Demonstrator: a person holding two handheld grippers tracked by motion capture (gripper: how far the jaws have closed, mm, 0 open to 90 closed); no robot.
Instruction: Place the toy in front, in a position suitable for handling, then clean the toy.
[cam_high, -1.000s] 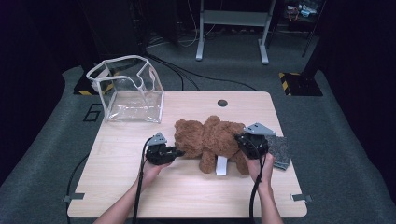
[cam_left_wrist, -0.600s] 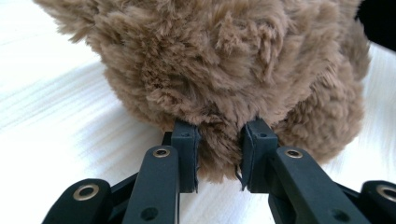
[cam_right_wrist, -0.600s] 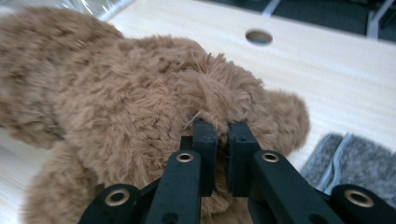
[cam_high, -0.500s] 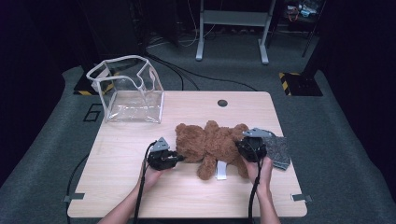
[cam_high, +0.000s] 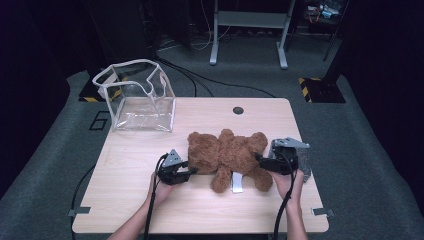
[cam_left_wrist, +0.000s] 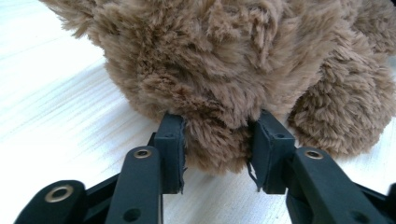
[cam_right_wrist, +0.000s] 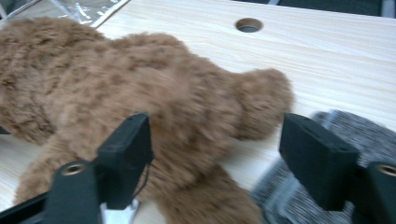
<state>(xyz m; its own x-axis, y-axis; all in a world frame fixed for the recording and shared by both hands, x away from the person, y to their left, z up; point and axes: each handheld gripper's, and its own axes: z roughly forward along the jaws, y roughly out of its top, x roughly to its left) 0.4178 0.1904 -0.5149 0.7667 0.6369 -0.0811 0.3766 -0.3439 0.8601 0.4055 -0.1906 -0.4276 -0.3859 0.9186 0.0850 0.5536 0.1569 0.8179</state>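
Observation:
A brown teddy bear (cam_high: 230, 155) lies flat on the wooden table (cam_high: 150, 200), a white tag (cam_high: 237, 182) sticking out near its legs. My left gripper (cam_high: 192, 171) comes at the bear's left end. In the left gripper view its jaws (cam_left_wrist: 219, 126) have just been opening a little, and both pads still press a tuft of fur (cam_left_wrist: 217, 140). My right gripper (cam_high: 259, 160) is at the bear's right end. Its jaws (cam_right_wrist: 217, 130) have just been opening and now stand wide apart, with the bear's leg (cam_right_wrist: 196, 121) loose between them.
A clear plastic bag with white trim (cam_high: 137, 97) stands open at the table's back left. A grey cloth (cam_high: 303, 165) lies under my right hand, also in the right gripper view (cam_right_wrist: 369, 135). A cable hole (cam_high: 238, 110) sits near the back edge.
The right gripper's jaws have opened and let go of the bear, and that hand has slid slightly toward the front. The bear has settled a little nearer the front.

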